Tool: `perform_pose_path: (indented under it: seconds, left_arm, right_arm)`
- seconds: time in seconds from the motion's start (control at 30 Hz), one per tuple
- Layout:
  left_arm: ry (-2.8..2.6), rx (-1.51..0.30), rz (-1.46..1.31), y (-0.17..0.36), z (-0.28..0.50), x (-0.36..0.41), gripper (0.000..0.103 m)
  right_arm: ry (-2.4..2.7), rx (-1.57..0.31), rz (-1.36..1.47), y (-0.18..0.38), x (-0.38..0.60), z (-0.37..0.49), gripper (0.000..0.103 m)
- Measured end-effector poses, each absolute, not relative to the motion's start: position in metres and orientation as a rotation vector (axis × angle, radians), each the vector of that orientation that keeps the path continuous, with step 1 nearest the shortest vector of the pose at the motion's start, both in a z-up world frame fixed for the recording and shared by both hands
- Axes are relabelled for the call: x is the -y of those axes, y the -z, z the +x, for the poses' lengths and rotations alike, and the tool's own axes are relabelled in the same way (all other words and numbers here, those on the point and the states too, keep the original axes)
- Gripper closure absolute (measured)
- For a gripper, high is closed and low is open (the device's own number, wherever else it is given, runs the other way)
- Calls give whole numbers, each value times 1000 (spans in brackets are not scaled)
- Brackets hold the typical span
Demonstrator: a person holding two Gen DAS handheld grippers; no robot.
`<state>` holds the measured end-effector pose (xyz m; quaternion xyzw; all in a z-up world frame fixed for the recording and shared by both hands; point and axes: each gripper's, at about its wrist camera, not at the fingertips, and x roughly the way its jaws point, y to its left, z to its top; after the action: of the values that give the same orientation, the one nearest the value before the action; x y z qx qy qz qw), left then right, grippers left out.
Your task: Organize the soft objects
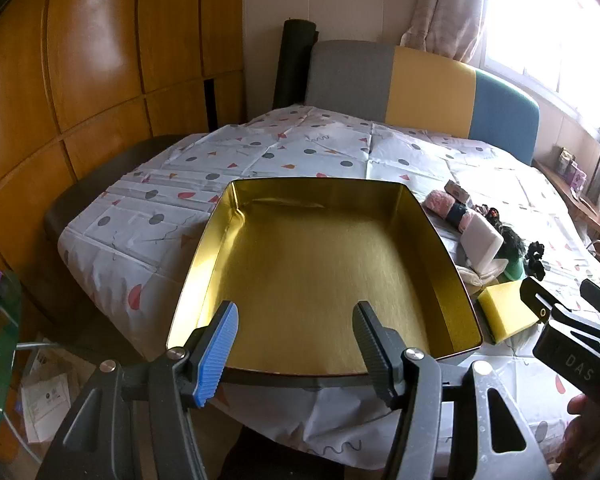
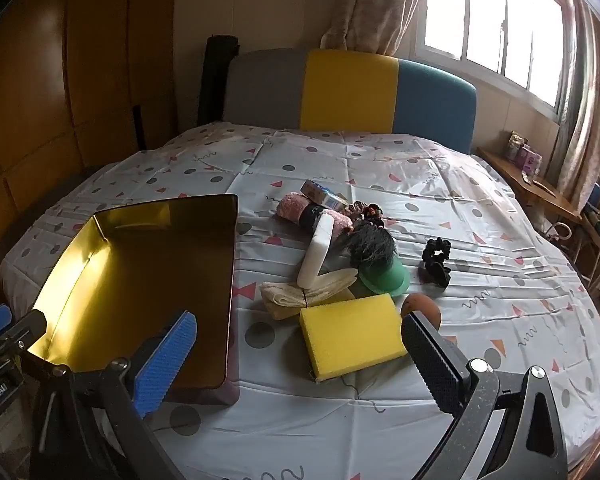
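Right hand-held gripper (image 2: 300, 356) hangs open and empty just short of the yellow sponge (image 2: 352, 336), which lies dead ahead between its fingers, long axis crosswise to them; the left hand-held gripper (image 1: 296, 344), also open, hovers over the empty gold tin (image 1: 324, 264) to the sponge's left, so the right is nearer. Behind on the tabletop (image 2: 480, 288), the pile of towel, white block and scrunchies overlaps and is hard to separate; a brown ball (image 2: 420, 306) is half hidden by the right finger.
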<state>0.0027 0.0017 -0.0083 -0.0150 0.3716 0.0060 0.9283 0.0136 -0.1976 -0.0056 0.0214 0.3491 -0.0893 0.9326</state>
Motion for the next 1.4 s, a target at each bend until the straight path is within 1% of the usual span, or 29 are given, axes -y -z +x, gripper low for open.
perform_pose_path:
  seconds: [1.4]
  left_arm:
    - [-4, -775, -31, 7, 4, -2, 42]
  right_arm:
    - [163, -712, 50, 8, 195, 16, 0]
